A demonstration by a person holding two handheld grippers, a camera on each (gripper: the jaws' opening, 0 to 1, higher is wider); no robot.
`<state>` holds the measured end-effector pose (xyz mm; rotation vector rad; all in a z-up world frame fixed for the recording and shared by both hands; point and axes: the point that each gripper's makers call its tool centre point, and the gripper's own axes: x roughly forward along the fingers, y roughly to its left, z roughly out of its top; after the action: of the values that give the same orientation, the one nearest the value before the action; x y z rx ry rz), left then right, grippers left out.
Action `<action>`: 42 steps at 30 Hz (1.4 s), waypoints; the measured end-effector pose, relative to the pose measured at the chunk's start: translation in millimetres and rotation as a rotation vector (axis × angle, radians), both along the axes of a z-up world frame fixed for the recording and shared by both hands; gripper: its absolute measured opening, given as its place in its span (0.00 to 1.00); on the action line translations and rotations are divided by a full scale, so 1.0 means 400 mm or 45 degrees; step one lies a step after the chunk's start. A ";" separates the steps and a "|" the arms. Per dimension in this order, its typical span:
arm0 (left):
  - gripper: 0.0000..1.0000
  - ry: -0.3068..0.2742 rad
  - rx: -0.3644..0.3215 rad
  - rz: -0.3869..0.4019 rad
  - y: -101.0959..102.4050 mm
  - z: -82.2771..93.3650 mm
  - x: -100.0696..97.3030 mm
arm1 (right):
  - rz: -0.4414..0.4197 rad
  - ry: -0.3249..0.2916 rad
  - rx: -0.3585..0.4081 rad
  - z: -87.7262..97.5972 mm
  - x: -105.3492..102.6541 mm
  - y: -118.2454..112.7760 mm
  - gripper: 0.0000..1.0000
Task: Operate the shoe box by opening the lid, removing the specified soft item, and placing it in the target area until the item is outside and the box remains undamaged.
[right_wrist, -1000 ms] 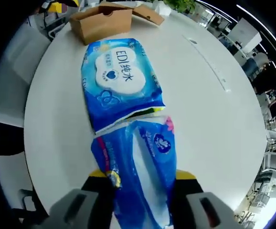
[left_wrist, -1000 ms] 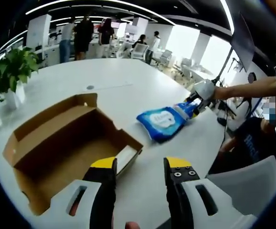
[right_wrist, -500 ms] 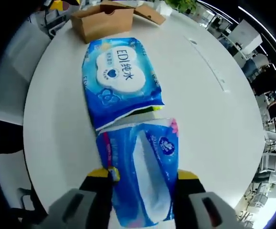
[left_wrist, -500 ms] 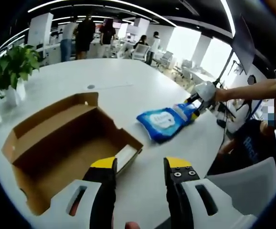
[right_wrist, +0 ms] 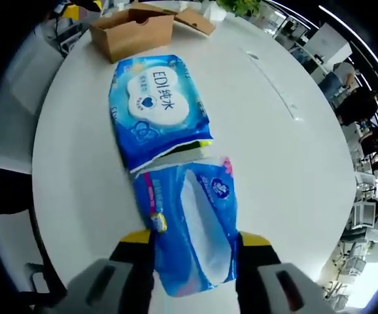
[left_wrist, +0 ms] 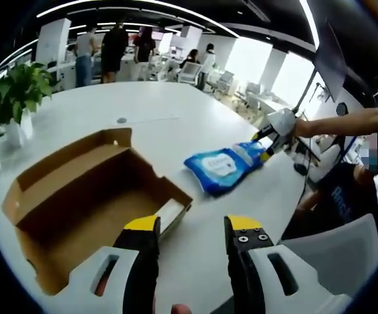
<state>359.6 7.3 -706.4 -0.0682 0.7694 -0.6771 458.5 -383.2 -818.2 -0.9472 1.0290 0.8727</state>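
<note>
**Q:** Your right fingers [right_wrist: 138, 243] — what do they have?

**A:** They stand spread, and the near end of the smaller blue wipes pack [right_wrist: 195, 226] lies between them on the white table [right_wrist: 293, 176]. I cannot tell whether the pads press it or merely flank it. The right gripper [right_wrist: 192, 241] sits low over the tabletop. In the left gripper view you see that same gripper [left_wrist: 275, 127] from afar, its tips at the far end of the blue packs [left_wrist: 223, 167].

**Q:** And beyond the fingertips?

**A:** Just ahead of your right tips, the larger wipes pack [right_wrist: 156, 108] lies flat, label up, its near edge touching or overlapping the smaller pack's far end. Further ahead, at the table's far edge, stands the brown shoe box [right_wrist: 133, 29], with its lid flap open behind it.

**Q:** Now your left fingers?

**A:** Your left gripper [left_wrist: 188, 226] has its jaws parted with nothing between them. It hovers over the table, just short of the shoe box's near corner.

**Q:** Where is the box from there?

**A:** Ahead and to the left of your left tips. The shoe box [left_wrist: 78, 196] is open, its lid [left_wrist: 58, 163] folded back on the far side, and its brown floor shows bare. A pale strip [left_wrist: 172, 212] lies at the end wall nearest your left finger [left_wrist: 143, 226]. The blue packs rest ahead and to the right of your tips, well apart from the box. A potted plant [left_wrist: 16, 91] stands far off to the left.
</note>
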 end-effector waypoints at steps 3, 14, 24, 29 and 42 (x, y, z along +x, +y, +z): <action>0.39 -0.001 -0.005 -0.007 -0.002 0.002 -0.001 | -0.030 -0.020 0.014 0.016 0.006 -0.005 0.48; 0.40 -0.007 -0.029 -0.028 -0.011 0.014 0.002 | -0.093 -0.054 0.031 0.057 0.005 -0.030 0.48; 0.40 -0.003 -0.038 -0.055 -0.018 0.014 -0.003 | -0.157 -0.056 0.063 0.081 -0.006 -0.039 0.48; 0.40 -0.003 -0.038 -0.061 -0.018 0.014 -0.008 | -0.173 -0.070 0.067 0.091 -0.012 -0.039 0.48; 0.40 -0.016 -0.045 -0.059 0.014 0.024 -0.020 | -0.230 -0.096 0.116 0.119 -0.032 -0.020 0.47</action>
<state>351.7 12.8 -696.9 -0.0785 0.7492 -0.7347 445.7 -391.1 -770.8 -0.7916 0.9853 0.7226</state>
